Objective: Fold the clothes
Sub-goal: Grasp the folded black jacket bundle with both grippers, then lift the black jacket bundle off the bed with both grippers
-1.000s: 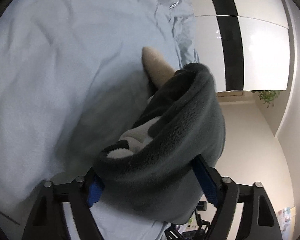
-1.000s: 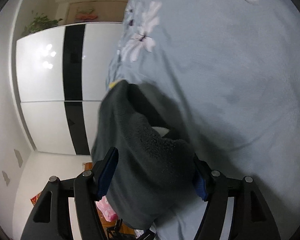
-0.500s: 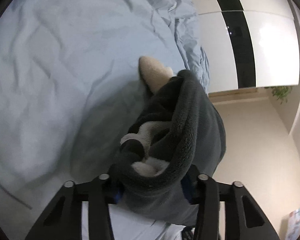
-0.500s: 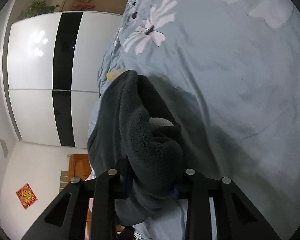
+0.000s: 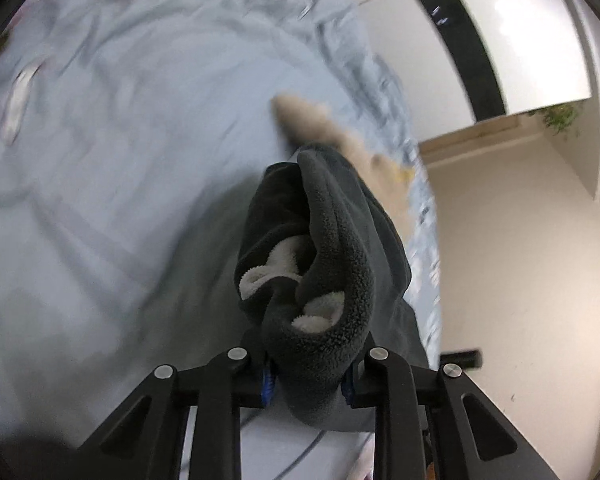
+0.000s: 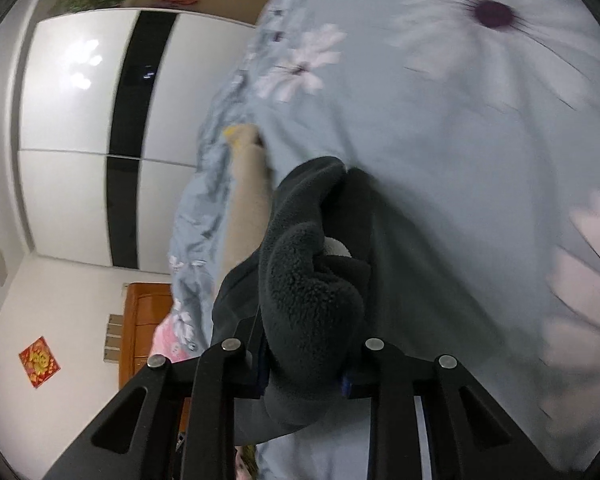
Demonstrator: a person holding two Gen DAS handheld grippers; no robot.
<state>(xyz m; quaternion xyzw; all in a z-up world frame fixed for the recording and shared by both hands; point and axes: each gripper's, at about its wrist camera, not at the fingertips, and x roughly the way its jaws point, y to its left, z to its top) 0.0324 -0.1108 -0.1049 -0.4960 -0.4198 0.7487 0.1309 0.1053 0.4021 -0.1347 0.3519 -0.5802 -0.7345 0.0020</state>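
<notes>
Fleece garment (image 5: 332, 264), dark grey outside with a cream pile lining, fills the lower centre of both wrist views, bunched into thick rolls and trailing up-frame to a beige part (image 5: 312, 124) lying on the pale blue bedsheet (image 5: 120, 168). In the left wrist view, the left gripper (image 5: 308, 376) at bottom centre has its jaws closing on one gathered wad of fleece, the blue pads pressed into it on both sides. Right of it, white wardrobe doors (image 5: 540, 40) occupy the upper right corner. In the right wrist view, the wardrobe (image 6: 80, 140) sits at left, a wooden cabinet (image 6: 148, 320) below it, and the right gripper (image 6: 302, 372) is clamped on another wad of fleece (image 6: 308, 292). Flower-printed bedding (image 6: 480, 100) spreads to the right. Holding two edges at once probably lets the person lift and spread the garment for a fold.
</notes>
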